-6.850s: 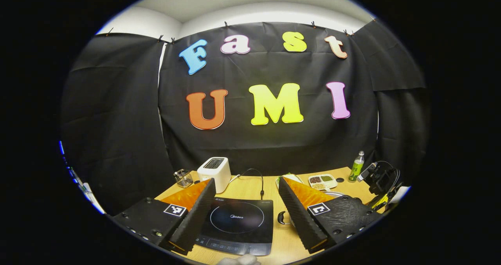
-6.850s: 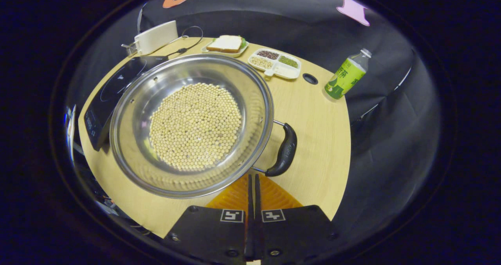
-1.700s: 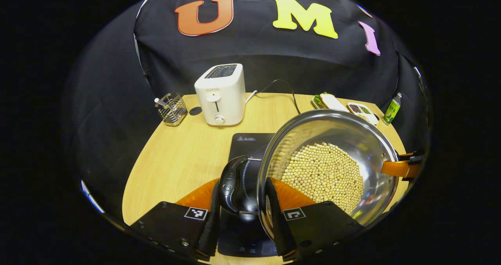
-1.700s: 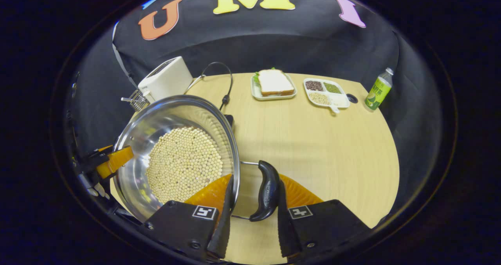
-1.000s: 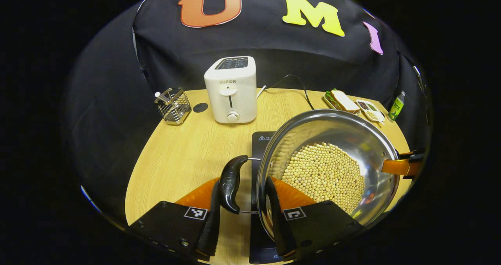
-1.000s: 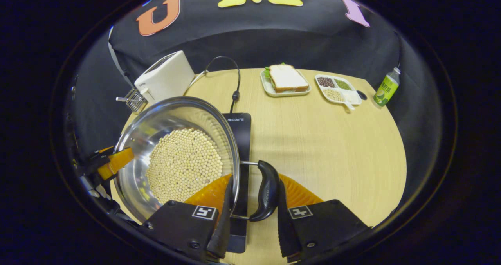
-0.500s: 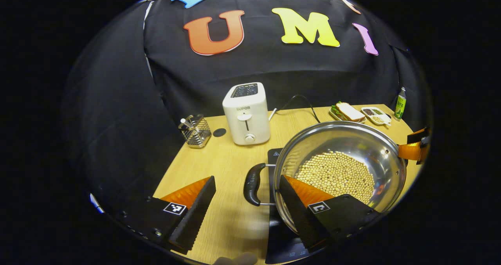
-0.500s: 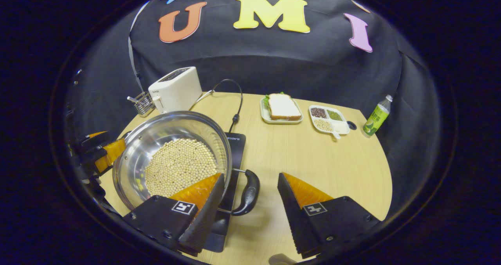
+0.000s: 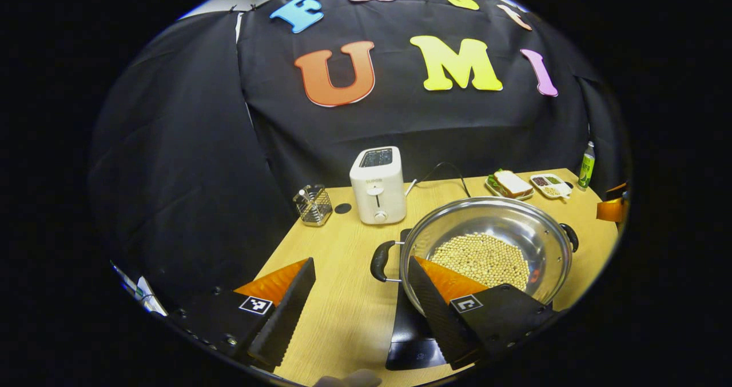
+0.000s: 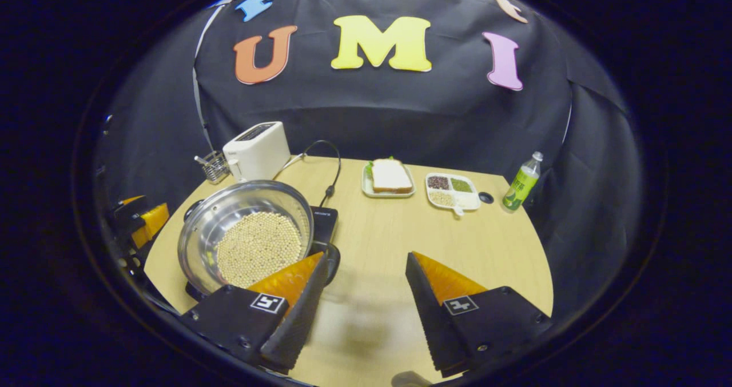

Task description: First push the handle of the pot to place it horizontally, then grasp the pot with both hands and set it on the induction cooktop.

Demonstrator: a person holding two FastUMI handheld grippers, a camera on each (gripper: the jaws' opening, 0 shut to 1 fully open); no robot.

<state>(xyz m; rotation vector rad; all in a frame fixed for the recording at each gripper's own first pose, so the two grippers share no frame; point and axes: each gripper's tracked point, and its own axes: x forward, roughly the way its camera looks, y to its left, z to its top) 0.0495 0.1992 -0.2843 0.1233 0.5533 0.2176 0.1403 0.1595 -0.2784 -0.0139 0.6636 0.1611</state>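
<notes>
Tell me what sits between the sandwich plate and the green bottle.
In the right gripper view, a white divided tray of beans and grains lies between the sandwich plate and the green bottle, along the table's far edge.

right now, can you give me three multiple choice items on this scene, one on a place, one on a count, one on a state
1. Where does the pot sit?
A on the induction cooktop
B beside the sandwich
C inside the toaster

2. How many compartments of the divided dish hold grains?
A one
B three
C six

3. How does the right gripper stand?
A shut on a handle
B open
C shut on a bottle

Answers: 1 A, the cooktop's dark surface shows under the pot. 2 B, dark, green and pale fillings show. 3 B, its fingers stand wide apart over the table.
</notes>
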